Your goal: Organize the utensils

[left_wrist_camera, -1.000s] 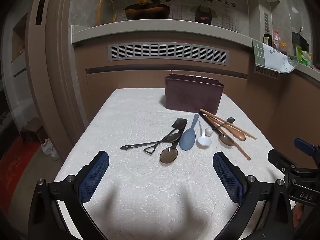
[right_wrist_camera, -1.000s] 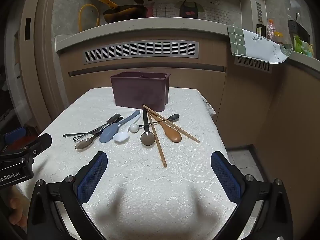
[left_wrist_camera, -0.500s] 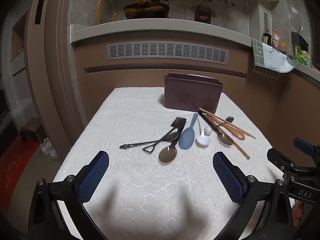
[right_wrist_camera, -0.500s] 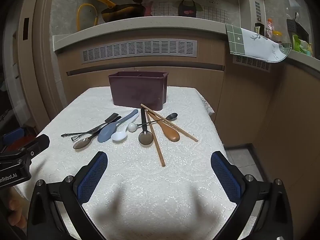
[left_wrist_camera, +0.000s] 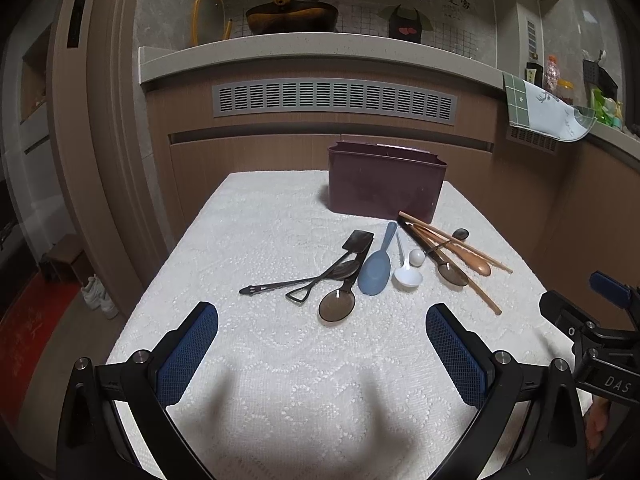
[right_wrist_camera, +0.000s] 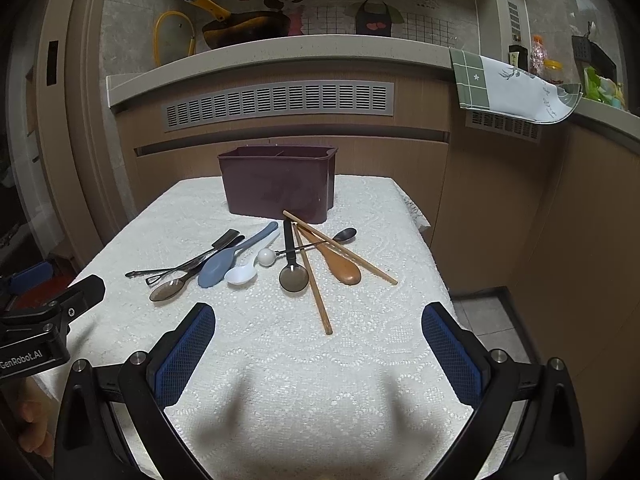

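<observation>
A dark maroon holder [right_wrist_camera: 279, 184], upright with a divider inside, stands at the far end of the cloth. In front of it lie loose utensils: a blue-grey rice paddle [right_wrist_camera: 224, 263], a white spoon [right_wrist_camera: 241, 274], a wooden spoon [right_wrist_camera: 342, 266], crossed wooden chopsticks [right_wrist_camera: 314, 288], translucent brown spoons [left_wrist_camera: 337, 303] and black pieces [left_wrist_camera: 276, 287]

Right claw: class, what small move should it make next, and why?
Probably ease the right claw forward and down toward the chopstick nearest it. The claw is open and empty, every utensil lies loose on the tablecloth, and nothing visible is in the bin.
</observation>
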`<state>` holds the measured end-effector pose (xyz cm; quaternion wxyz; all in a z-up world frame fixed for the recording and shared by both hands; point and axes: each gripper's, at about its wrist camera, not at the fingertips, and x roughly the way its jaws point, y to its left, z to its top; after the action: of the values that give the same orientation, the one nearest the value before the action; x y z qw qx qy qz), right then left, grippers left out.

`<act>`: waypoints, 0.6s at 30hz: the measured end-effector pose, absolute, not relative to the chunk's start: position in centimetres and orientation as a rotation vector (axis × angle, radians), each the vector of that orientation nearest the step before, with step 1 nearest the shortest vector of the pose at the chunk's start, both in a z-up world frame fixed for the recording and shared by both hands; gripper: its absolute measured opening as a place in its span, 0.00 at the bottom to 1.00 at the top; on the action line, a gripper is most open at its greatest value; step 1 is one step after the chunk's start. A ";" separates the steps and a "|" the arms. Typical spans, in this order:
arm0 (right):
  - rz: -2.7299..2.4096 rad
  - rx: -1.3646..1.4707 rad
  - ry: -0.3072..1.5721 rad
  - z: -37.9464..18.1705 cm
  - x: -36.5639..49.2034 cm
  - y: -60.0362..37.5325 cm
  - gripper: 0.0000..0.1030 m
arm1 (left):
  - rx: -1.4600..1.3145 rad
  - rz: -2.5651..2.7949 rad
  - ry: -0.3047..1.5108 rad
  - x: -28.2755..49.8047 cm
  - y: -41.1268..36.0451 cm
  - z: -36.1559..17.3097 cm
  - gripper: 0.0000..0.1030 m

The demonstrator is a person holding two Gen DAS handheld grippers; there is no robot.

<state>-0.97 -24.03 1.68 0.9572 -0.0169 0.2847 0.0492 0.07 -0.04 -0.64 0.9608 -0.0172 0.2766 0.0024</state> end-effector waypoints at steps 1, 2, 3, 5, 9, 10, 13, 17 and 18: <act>0.099 -0.031 0.579 1.7 -0.9 -24.1 1.00 | -0.035 0.005 0.562 0.2 -0.1 -0.4 1.00; 0.102 -0.026 0.582 1.6 -0.9 -24.1 1.00 | -0.035 0.006 0.562 0.1 0.0 -0.4 1.00; 0.102 -0.024 0.585 1.6 -0.9 -24.2 1.00 | -0.035 0.007 0.561 0.1 0.0 -0.4 1.00; 0.105 -0.019 0.584 1.6 -1.0 -24.2 1.00 | -0.034 0.007 0.559 0.0 0.0 -0.3 1.00; 0.098 -0.029 0.576 1.7 -1.2 -24.1 1.00 | -0.032 0.006 0.561 0.1 0.0 -0.4 1.00; 0.097 -0.032 0.575 1.7 -1.2 -24.1 1.00 | -0.033 0.004 0.561 0.1 0.0 -0.4 1.00; 0.092 -0.035 0.575 1.7 -1.2 -24.1 1.00 | -0.031 0.003 0.560 0.0 0.0 -0.3 1.00; 0.098 -0.022 0.565 1.8 -1.4 -24.3 1.00 | -0.028 0.002 0.558 -0.1 0.0 -0.3 1.00; 0.094 -0.023 0.564 1.9 -1.4 -24.3 1.00 | -0.028 0.003 0.560 0.0 0.0 -0.3 1.00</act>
<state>-1.44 -24.31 1.86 0.9593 -0.0114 0.2783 0.0465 0.01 -0.03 -0.27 0.9610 -0.0139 0.2762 0.0013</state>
